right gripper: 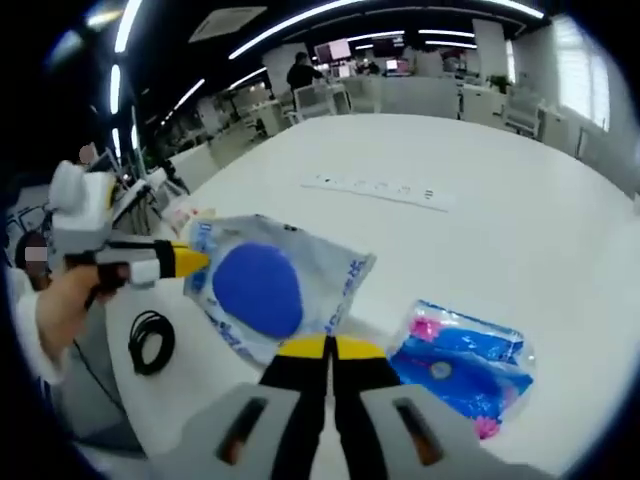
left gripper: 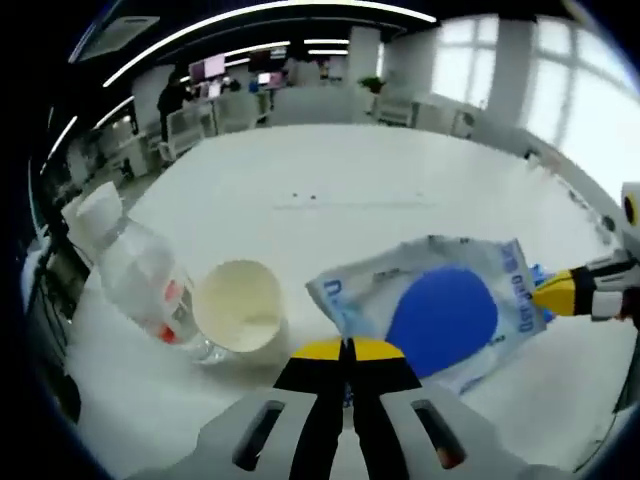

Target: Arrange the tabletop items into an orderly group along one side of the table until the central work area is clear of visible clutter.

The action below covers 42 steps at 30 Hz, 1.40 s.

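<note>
I saw the white table [left gripper: 400,190] carrying a grey pouch with a blue disc [left gripper: 440,315], its print too blurred to read. The left gripper [left gripper: 347,350] and right gripper [right gripper: 327,348] each had jaws pressed together on opposite pouch edges. A plastic bottle [left gripper: 140,275] with a red label lay touching a paper cup [left gripper: 240,305]. A blue packet [right gripper: 460,360] sat near the pouch; a black cable coil [right gripper: 150,340] lay at the table edge.

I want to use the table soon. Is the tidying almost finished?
Partly. The bottle and cup sit together near the table's edge. Both grippers, left and right, are pinching opposite edges of the bag. A smaller blue packet and a black cable still lie apart, so more grouping remains.
</note>
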Motion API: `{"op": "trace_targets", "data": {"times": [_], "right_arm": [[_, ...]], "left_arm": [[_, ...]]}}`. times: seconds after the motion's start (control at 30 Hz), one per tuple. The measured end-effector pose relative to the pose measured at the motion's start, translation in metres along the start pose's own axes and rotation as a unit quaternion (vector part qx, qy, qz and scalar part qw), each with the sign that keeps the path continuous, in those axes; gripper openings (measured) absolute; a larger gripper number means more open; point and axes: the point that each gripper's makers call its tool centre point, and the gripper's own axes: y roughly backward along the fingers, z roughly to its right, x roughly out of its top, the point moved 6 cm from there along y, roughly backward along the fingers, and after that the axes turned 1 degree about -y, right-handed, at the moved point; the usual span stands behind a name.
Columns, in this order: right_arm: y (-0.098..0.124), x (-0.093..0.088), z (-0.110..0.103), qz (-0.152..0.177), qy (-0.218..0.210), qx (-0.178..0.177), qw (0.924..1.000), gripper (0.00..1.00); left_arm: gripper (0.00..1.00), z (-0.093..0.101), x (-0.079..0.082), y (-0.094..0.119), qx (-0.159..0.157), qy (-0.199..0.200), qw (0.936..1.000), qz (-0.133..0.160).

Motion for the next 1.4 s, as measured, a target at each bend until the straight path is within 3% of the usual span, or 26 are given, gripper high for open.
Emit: {"op": "trace_targets", "data": {"times": [0.17,0.4,0.8,1.4], "right_arm": [[-0.008,0.006,0.006,0.005,0.019,-0.02,0.9996,0.0],[-0.024,0.002,0.011,-0.019,0.042,-0.032,0.9984,0.0],[-0.037,-0.009,0.013,-0.042,0.067,-0.039,0.9961,0.0],[-0.044,-0.022,0.018,-0.066,0.133,-0.048,0.9877,0.0]], "left_arm": [[0.0,0.0,-0.003,-0.015,-0.001,-0.002,0.9999,-0.013],[0.0,-0.002,-0.007,-0.033,0.005,-0.014,0.9995,-0.029],[0.0,-0.003,-0.015,-0.044,0.018,-0.04,0.9979,-0.048],[0.0,0.0,-0.018,-0.056,0.04,-0.084,0.9951,-0.032]]}}
